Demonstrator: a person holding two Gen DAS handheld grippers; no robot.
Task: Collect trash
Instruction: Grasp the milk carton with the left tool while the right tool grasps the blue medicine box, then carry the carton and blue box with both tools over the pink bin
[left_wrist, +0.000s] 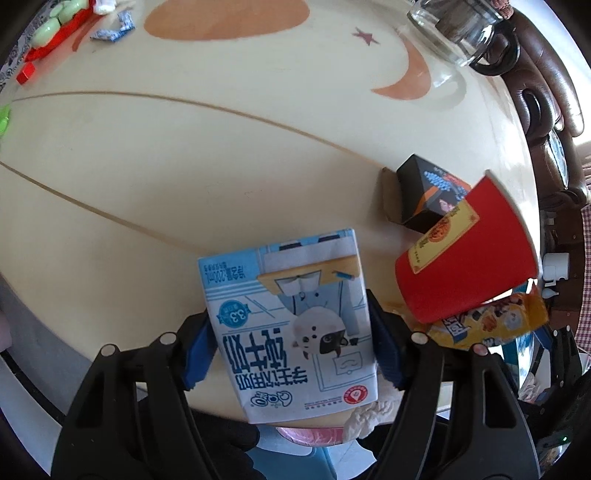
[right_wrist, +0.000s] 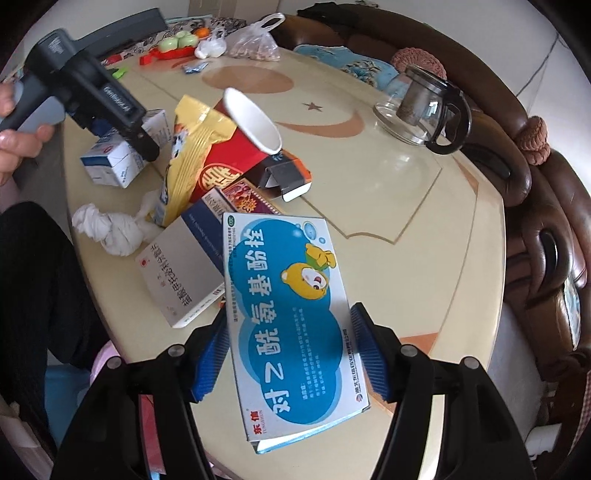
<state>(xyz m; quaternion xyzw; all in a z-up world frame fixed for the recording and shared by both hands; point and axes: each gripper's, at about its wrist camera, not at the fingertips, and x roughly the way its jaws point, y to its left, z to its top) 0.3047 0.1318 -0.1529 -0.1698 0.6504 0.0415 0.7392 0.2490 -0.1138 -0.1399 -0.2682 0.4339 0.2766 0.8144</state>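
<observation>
Left gripper (left_wrist: 291, 350) is clamped on a small milk carton (left_wrist: 291, 325), blue pads pressing its two side faces about halfway up, carton held over the near edge of the cream table (left_wrist: 184, 166). Right gripper (right_wrist: 288, 354) is closed on a flat blue-and-white medicine box (right_wrist: 291, 325), pads on its long edges, box tilted above the table edge. Both look light, likely empty cardboard: stiff across the edges, but the broad faces would buckle if squeezed hard (carton more so, slick printed coating). Edge-to-edge grips as now seem right. Remaining trash is clustered mid-table: red paper cup (right_wrist: 236, 147) lying on its side, yellow snack bag (right_wrist: 195, 147), knotted white tissue (right_wrist: 107, 229), grey medicine box (right_wrist: 181, 273), small black carton (right_wrist: 284, 173). Cup crushes easily; take its rim. Tissue is soft; pinch the knot.
</observation>
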